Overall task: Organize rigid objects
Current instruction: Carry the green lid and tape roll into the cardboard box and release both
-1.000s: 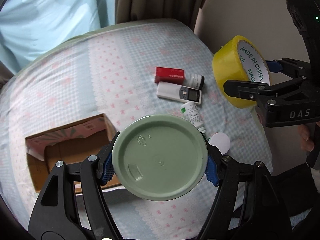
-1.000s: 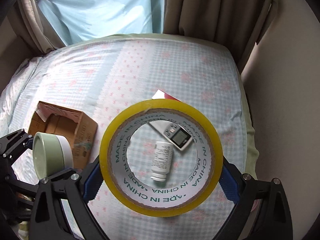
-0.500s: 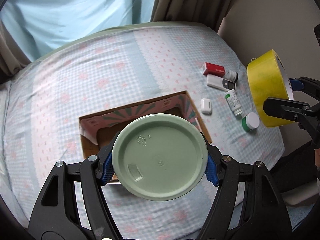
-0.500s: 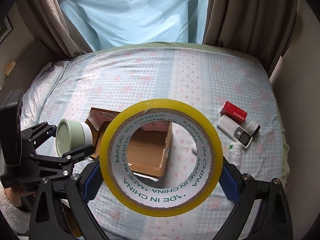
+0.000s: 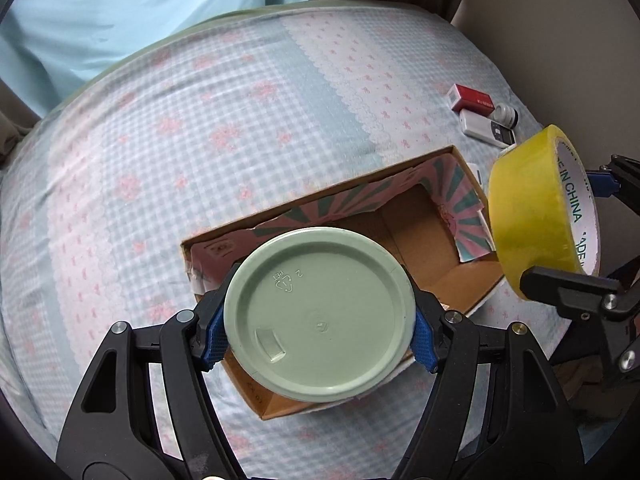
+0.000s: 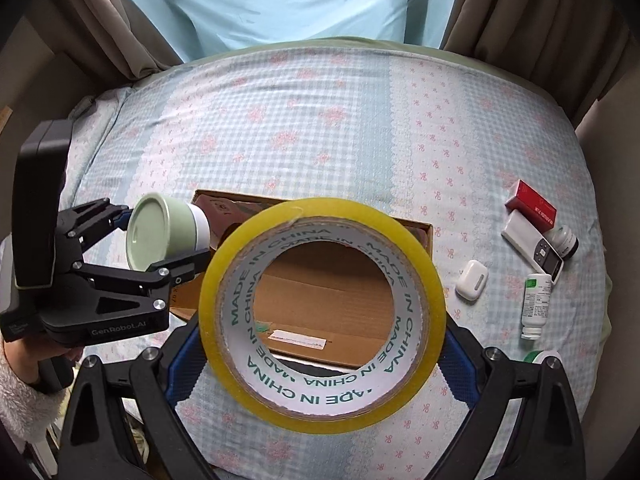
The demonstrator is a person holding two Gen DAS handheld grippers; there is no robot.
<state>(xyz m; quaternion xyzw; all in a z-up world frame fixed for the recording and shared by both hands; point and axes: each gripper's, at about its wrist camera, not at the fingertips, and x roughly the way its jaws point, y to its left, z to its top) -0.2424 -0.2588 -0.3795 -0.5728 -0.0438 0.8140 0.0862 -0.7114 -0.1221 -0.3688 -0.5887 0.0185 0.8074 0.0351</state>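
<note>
Round glossy tape roll (image 6: 322, 308), ribbed jar (image 5: 320, 314)

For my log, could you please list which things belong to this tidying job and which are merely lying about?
In play: jar in left gripper; tape in right gripper; box.

Lying about, for now: red packet, remote, earbud case, bottle.

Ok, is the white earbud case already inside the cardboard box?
No, the earbud case lies on the bedspread to the right of the cardboard box, outside it.
</note>
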